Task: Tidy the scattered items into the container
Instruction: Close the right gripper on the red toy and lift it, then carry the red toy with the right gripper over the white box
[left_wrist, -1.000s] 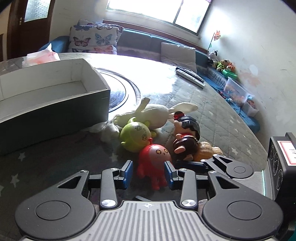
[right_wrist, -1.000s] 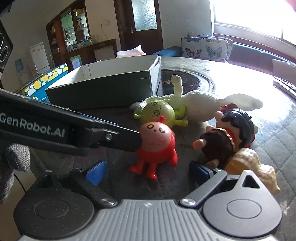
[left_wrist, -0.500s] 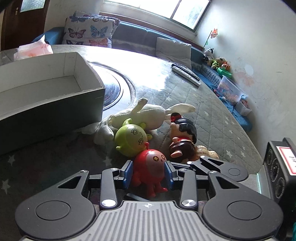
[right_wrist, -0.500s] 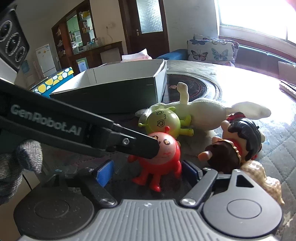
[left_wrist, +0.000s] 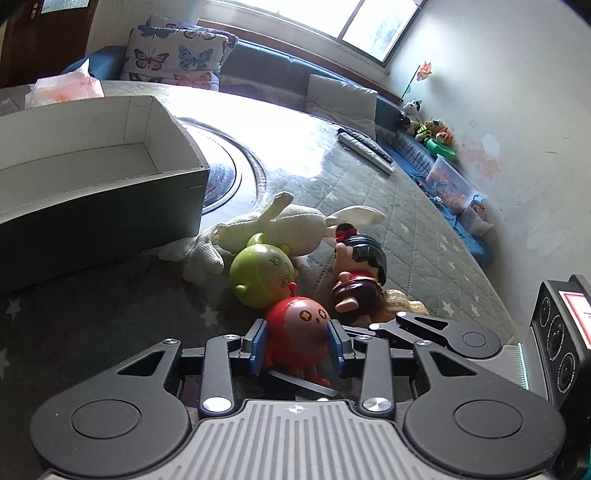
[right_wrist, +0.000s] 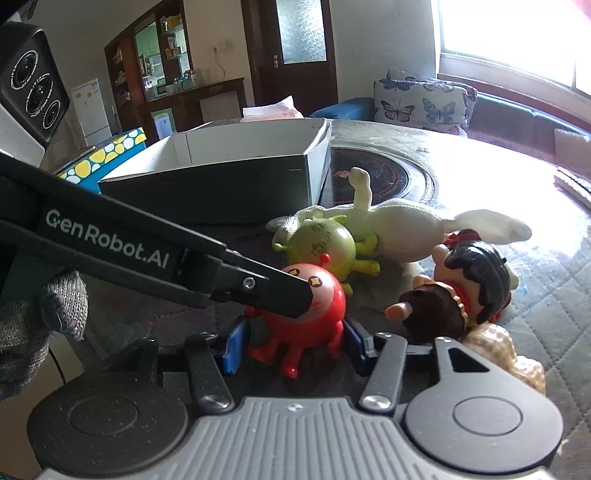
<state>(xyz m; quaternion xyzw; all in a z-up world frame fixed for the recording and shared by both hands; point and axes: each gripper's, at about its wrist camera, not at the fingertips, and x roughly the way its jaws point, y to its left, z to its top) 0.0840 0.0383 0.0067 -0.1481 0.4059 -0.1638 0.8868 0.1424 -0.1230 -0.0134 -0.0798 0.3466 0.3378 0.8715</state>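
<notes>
The red toy (left_wrist: 297, 326), a glossy round plastic figure with stubby legs, stands on the quilted star-print table cover (left_wrist: 424, 236). The left gripper (left_wrist: 297, 346) clamps its blue pads on the toy's sides, having just been closing. The right gripper (right_wrist: 291, 341) has also been closing and flanks the toy's legs; contact is unclear. Behind lie a green plastic toy (left_wrist: 260, 275), a knitted white rabbit (left_wrist: 291, 225) and a black-haired doll (left_wrist: 360, 273). The grey cardboard box (left_wrist: 110, 206) appears empty. "GenRobot.AI" marks the left gripper's side.
</notes>
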